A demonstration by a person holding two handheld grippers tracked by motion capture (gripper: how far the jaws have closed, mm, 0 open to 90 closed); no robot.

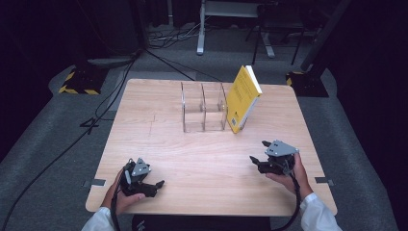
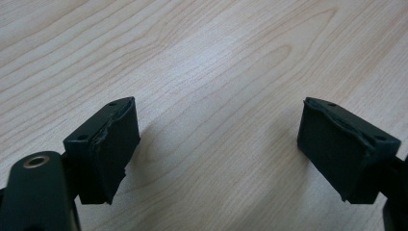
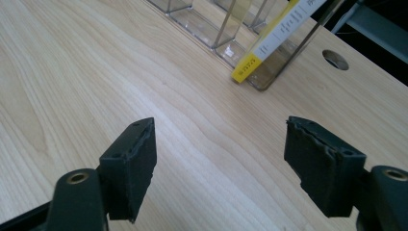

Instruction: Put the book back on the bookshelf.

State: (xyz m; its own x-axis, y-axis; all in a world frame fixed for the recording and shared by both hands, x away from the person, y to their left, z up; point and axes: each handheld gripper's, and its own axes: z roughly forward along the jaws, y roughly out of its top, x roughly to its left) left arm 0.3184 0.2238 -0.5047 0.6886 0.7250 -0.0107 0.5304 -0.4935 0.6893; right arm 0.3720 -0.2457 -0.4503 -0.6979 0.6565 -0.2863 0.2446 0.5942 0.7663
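- Book (image 1: 243, 98) work is what we read here: a yellow volume stands tilted at the far right of the bench (image 1: 202, 163), its top leaning away from the clear acrylic organizer (image 1: 204, 107) and its lower edge just beside that organizer's right wall.
- We judge the lean comes from how the book was set down: it stands on its lower edge alone, so it could slide or tip.
- Our right hand-held gripper (image 1: 259, 151) sits near the bench's right front, well apart from the book, its jaws spread wide with nothing between them; in its own view the pads (image 3: 132, 163) frame bare wood, with the book's yellow corner (image 3: 250, 65) and the clear dividers ahead.
- We take that wide spread as readiness to close across the book's thickness.
- Our left hand-held gripper (image 1: 156, 185) rests low at the front left corner, jaws likewise spread and empty, pads (image 2: 113, 149) over plain wood grain.
- It stays out of the way, we think, so the right side has free room, or so it can steady the organizer later.
- Both compartments of the organizer look empty, which suggests the book belongs in one.
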